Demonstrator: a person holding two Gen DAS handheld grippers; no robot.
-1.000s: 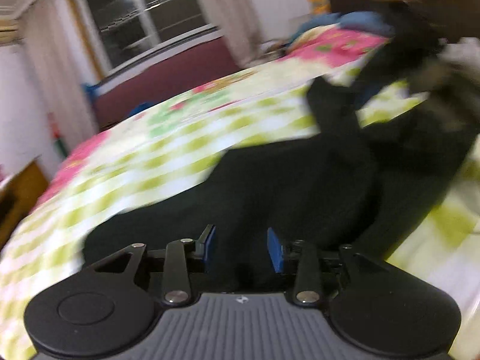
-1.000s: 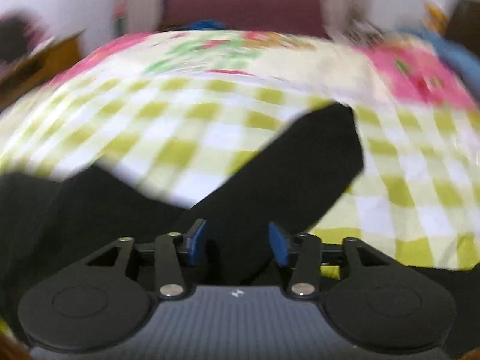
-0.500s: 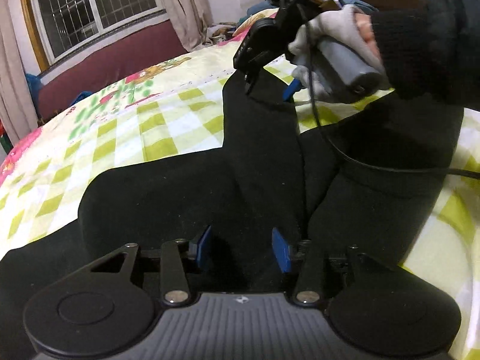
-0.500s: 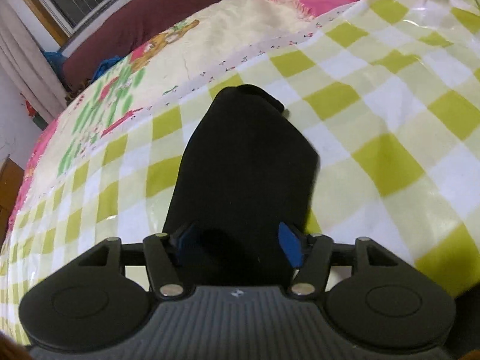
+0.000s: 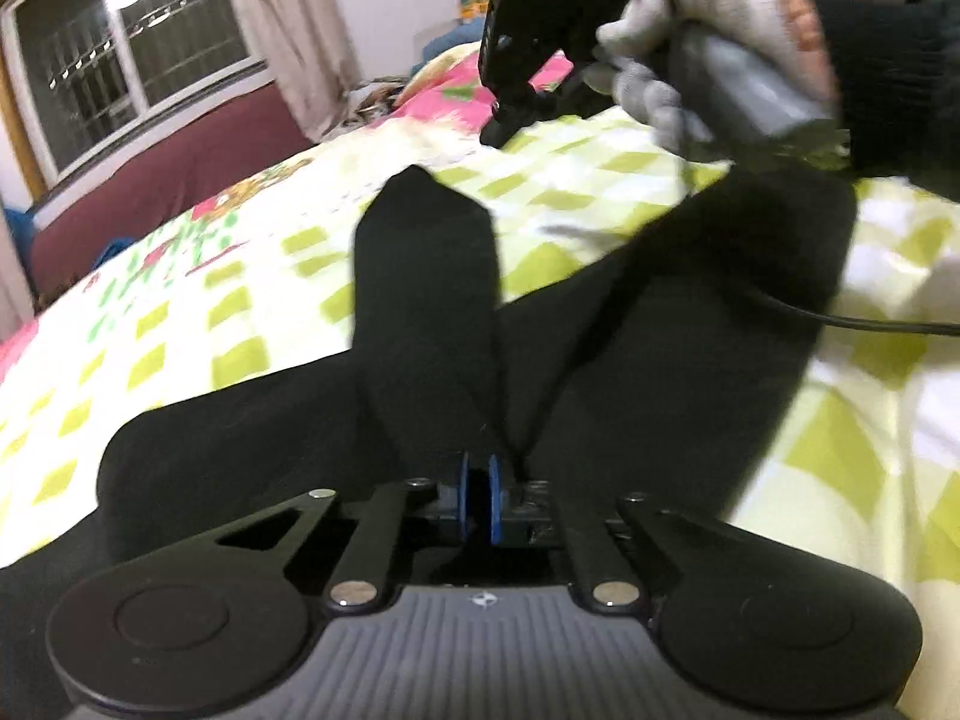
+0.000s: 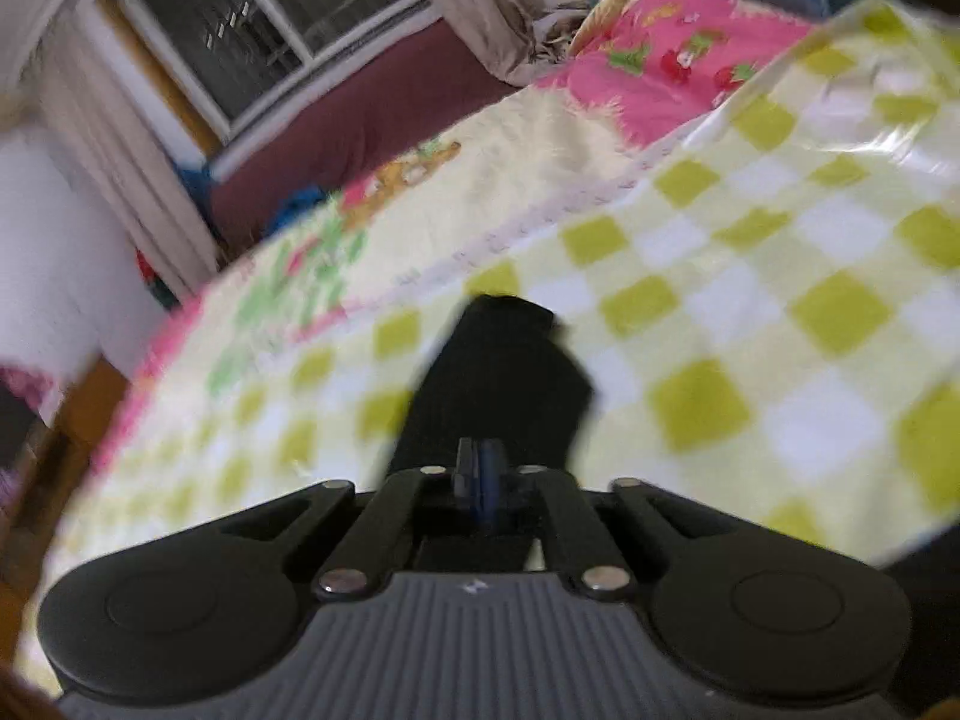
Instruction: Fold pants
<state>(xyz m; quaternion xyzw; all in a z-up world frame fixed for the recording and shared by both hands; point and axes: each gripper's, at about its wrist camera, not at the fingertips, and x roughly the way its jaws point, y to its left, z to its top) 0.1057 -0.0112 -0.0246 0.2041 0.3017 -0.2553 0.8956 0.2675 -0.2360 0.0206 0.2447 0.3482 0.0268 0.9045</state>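
On the checked bedspread we see the black pants spread out, one leg stretching away. Our left gripper is pinched tight on their fabric; our right gripper is likewise clamped on the leg.

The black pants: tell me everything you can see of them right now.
The black pants are plain, soft-looking dark fabric, spread on the green-checked bedspread. In the left wrist view one leg runs straight ahead to a blunt end and the other angles off right. The left gripper has its jaws closed on a fold near the crotch. The right gripper seems shut on fabric too, one leg end showing ahead of it.
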